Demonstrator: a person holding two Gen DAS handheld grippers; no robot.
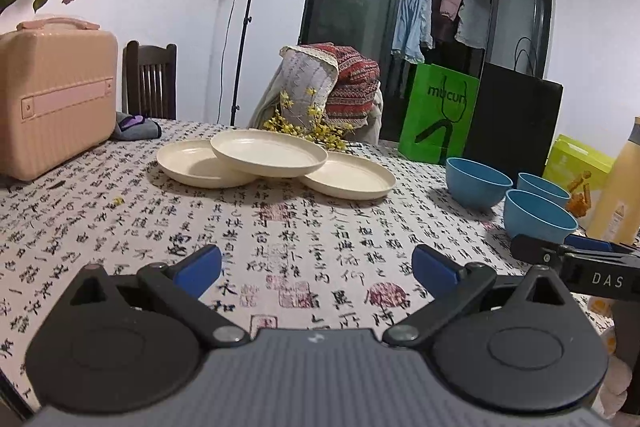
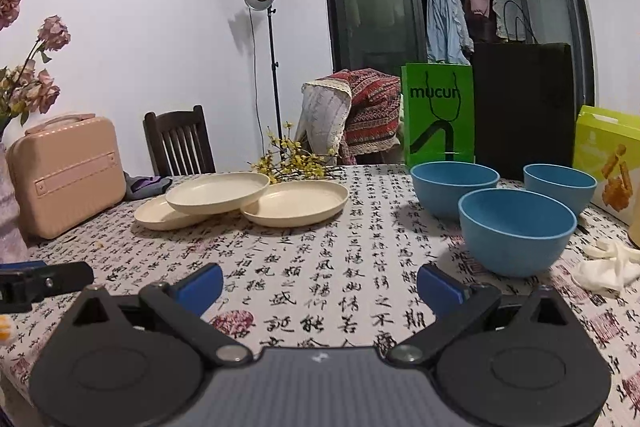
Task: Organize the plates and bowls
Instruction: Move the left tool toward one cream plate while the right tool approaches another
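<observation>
Three cream plates lie past the table's middle. The top plate point(image 1: 269, 151) point(image 2: 218, 191) leans on a left plate point(image 1: 192, 163) point(image 2: 158, 215) and a right plate point(image 1: 352, 175) point(image 2: 298, 202). Three blue bowls stand at the right: a near bowl point(image 1: 540, 215) point(image 2: 516, 229), a back-left bowl point(image 1: 478, 182) point(image 2: 454, 185) and a back-right bowl point(image 1: 543, 187) point(image 2: 560, 187). My left gripper point(image 1: 316, 265) is open and holds nothing, well short of the plates. My right gripper point(image 2: 320, 285) is open and holds nothing, just left of the near bowl.
A pink case point(image 1: 52, 95) point(image 2: 66, 173) sits at the left, beside pink flowers point(image 2: 28, 79). Yellow flower sprigs point(image 1: 308, 127) lie behind the plates. A green bag point(image 2: 438, 115), a black bag point(image 2: 524, 107), a yellow box point(image 2: 608, 155), a bottle point(image 1: 620, 195) and white gloves point(image 2: 608, 263) crowd the right.
</observation>
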